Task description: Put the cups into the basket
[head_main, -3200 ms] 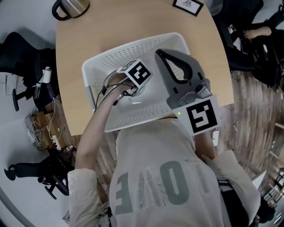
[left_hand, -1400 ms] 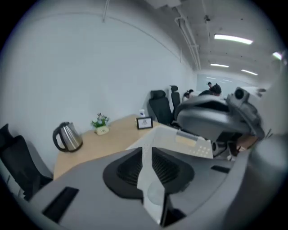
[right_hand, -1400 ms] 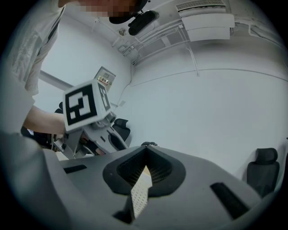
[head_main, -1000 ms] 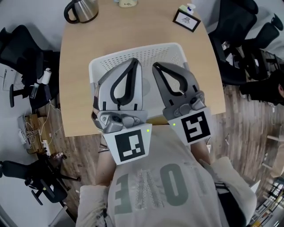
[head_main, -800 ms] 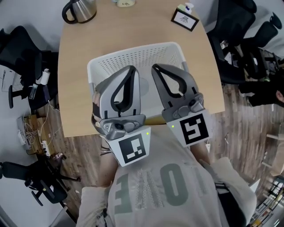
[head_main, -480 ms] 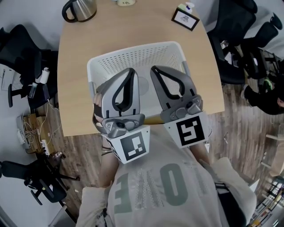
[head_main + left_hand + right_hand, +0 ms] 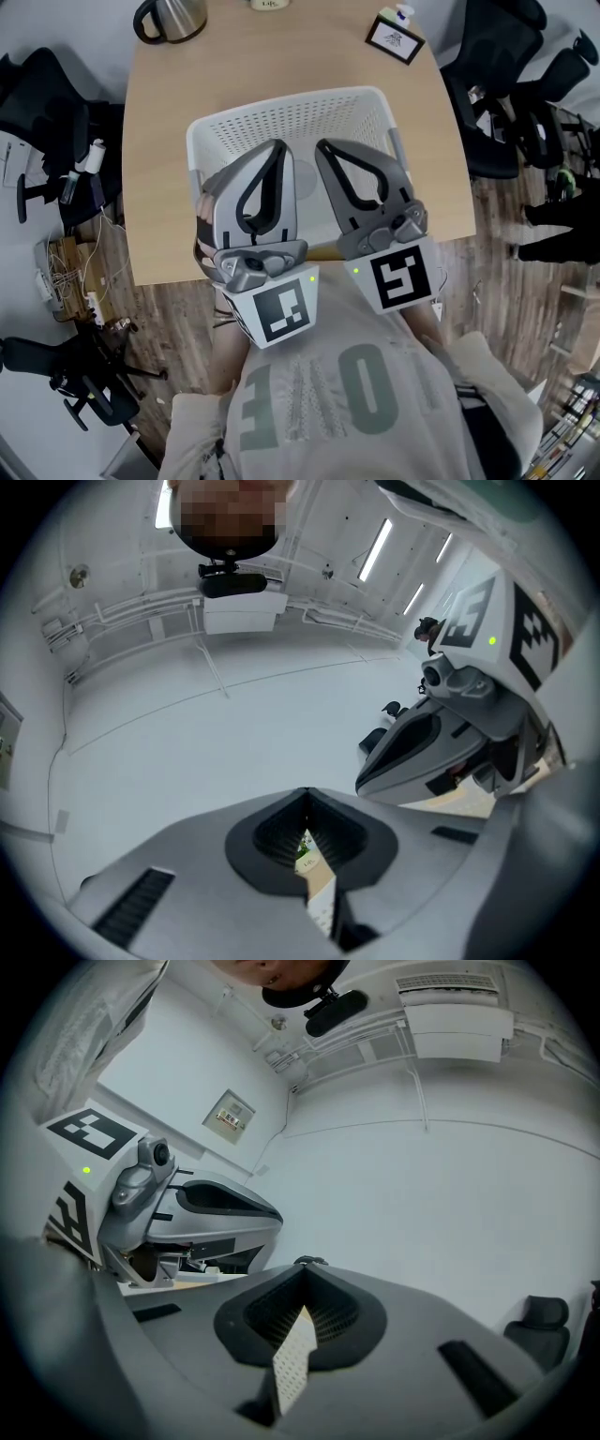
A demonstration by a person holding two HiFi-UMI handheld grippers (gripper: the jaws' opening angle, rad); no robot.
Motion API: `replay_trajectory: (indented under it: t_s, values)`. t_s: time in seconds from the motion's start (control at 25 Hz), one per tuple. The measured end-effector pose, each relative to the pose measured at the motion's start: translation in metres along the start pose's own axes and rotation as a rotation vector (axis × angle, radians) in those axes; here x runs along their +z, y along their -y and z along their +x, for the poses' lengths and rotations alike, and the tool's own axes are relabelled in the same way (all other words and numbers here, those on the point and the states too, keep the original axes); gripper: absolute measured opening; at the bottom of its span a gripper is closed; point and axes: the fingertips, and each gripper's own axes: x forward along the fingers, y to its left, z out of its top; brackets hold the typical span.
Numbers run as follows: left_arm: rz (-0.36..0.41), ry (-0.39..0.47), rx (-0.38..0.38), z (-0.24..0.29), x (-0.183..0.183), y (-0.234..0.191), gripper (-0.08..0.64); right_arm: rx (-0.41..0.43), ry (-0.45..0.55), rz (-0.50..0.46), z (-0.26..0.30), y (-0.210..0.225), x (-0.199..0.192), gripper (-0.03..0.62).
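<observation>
The left gripper [image 7: 277,147] and right gripper [image 7: 324,148], each with jaws pressed together on nothing, hang side by side. Directly beneath them, the white perforated basket [image 7: 291,112] sits on the table [image 7: 169,122], its inside hidden.

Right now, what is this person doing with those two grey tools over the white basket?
A person holds two grey handheld grippers side by side above a white perforated plastic basket on a light wooden table. The left gripper and right gripper are both shut and empty. No cup shows; the grippers hide much of the basket's inside, so I cannot tell whether cups lie there.
</observation>
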Motion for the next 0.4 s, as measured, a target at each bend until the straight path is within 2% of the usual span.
replay_trajectory:
  t_s: [0.12,0.28,0.4]
  values:
    - [0.018,-0.024,-0.009,-0.001,-0.001,-0.002,0.008,-0.003,-0.007,-0.012,0.002,-0.002,0.000,-0.002]
    - [-0.004,0.011,0.001,-0.003,0.002,-0.002,0.008,-0.006,-0.064,-0.049,0.006,-0.001,-0.010,-0.002]
    - [0.011,-0.024,-0.006,-0.003,0.001,-0.004,0.008,-0.020,-0.093,-0.057,0.005,0.004,-0.017,-0.002]
